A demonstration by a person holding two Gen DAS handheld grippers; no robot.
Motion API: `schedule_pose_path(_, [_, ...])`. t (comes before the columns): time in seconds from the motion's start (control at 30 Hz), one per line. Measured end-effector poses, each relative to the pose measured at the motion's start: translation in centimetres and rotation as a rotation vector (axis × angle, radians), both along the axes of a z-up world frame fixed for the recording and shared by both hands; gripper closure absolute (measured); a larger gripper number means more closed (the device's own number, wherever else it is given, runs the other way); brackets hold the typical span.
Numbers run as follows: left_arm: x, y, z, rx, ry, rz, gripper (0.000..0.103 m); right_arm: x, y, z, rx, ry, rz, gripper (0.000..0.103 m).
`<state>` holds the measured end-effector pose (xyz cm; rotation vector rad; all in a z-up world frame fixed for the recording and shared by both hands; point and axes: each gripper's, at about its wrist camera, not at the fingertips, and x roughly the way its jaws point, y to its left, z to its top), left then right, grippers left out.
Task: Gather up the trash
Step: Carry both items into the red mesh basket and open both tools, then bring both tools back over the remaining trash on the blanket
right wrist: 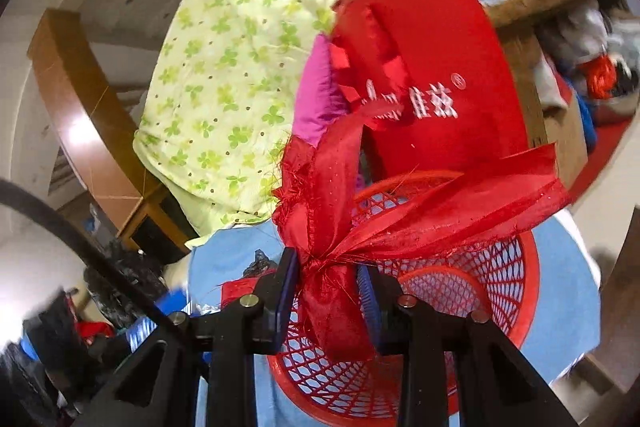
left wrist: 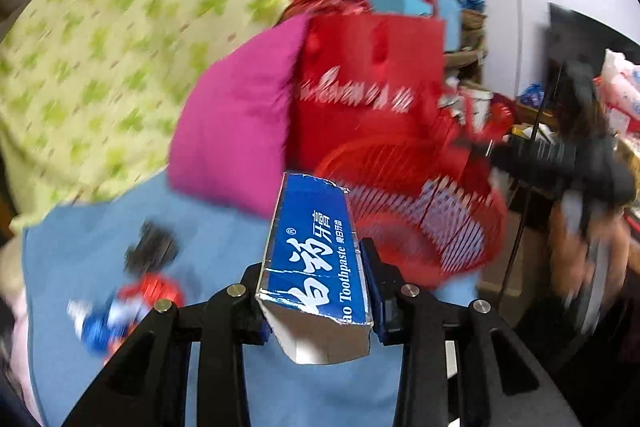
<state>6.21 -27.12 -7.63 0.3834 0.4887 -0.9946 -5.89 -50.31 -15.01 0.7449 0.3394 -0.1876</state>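
Note:
My left gripper is shut on a blue and silver toothpaste box, lifted over the blue sheet. A red mesh basket sits just ahead and to the right of the box. In the right wrist view my right gripper is shut on a bunch of red ribbon whose loose ends spread up and to the right. It hangs over the near rim of the red mesh basket. The other gripper shows blurred at the right of the left wrist view.
More litter lies on the blue sheet at the left: a black scrap and a red, white and blue wrapper. Behind the basket stand a red bag, a magenta cushion and a green-patterned pillow. Cluttered shelves fill the background.

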Motion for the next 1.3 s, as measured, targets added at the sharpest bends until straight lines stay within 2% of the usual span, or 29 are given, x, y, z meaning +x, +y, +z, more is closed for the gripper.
schedule_pose_path(0.13, [0.1,-5.8,0.8,0.033,0.001,-0.056,0.061,0.1,-1.6,-1.2,0.072,0.026,-0.008,0.067])
schedule_pose_path(0.17, [0.2,-7.0,0.6,0.05,0.019,-0.061,0.057,0.1,-1.9,-1.4,0.091,0.031,-0.007,0.062])
schedule_pose_path(0.2, [0.5,-8.2,0.2,0.071,0.048,-0.061,0.047,0.1,-2.3,-1.7,0.114,0.036,-0.019,0.047])
schedule_pose_path(0.23, [0.6,-8.9,0.0,0.081,0.066,-0.059,0.037,-0.1,-2.6,-1.9,0.13,0.033,-0.039,0.038])
schedule_pose_path(0.27, [0.8,-9.4,-0.2,0.083,0.082,-0.054,0.035,-0.4,-2.9,-1.9,0.141,0.019,-0.051,0.033])
schedule_pose_path(0.33, [1.0,-9.7,-0.5,0.076,0.095,-0.045,0.035,-0.7,-3.1,-1.7,0.147,-0.006,-0.06,0.033])
schedule_pose_path(0.4, [0.6,-8.6,-0.3,0.06,0.1,-0.037,0.035,-1.0,-3.1,-1.2,0.135,-0.045,-0.078,0.033])
schedule_pose_path(0.53, [1.4,-4.6,0.5,0.02,0.059,0.03,0.032,-1.3,-1.3,0.6,0.068,-0.15,-0.044,0.033])
schedule_pose_path(0.73, [3.6,6.6,1.0,-0.017,-0.021,0.27,0.024,0.5,5.2,3.8,-0.074,-0.284,0.105,0.033])
schedule_pose_path(0.83, [5.1,12.9,0.5,-0.004,-0.052,0.411,0.021,2.8,8.9,4.4,-0.127,-0.29,0.202,0.033])
schedule_pose_path(0.9, [5.8,17.2,-0.3,0.017,-0.075,0.512,0.019,4.9,11.4,4.3,-0.147,-0.257,0.262,0.033])
schedule_pose_path(0.97, [6.7,20.6,-1.7,0.025,-0.063,0.589,0.017,7.3,14.3,3.7,-0.16,-0.197,0.333,0.033])
schedule_pose_path(1.1, [8.0,25.2,-5.6,0.026,0.012,0.685,0.017,13.1,19.6,1.0,-0.17,0.0,0.451,0.034])
schedule_pose_path(1.17, [8.6,26.1,-7.5,0.016,0.056,0.706,0.017,15.0,21.4,-0.6,-0.167,0.079,0.495,0.036])
schedule_pose_path(1.3, [10.0,27.5,-10.9,-0.004,0.155,0.742,0.017,19.3,24.6,-4.5,-0.158,0.258,0.561,0.046])
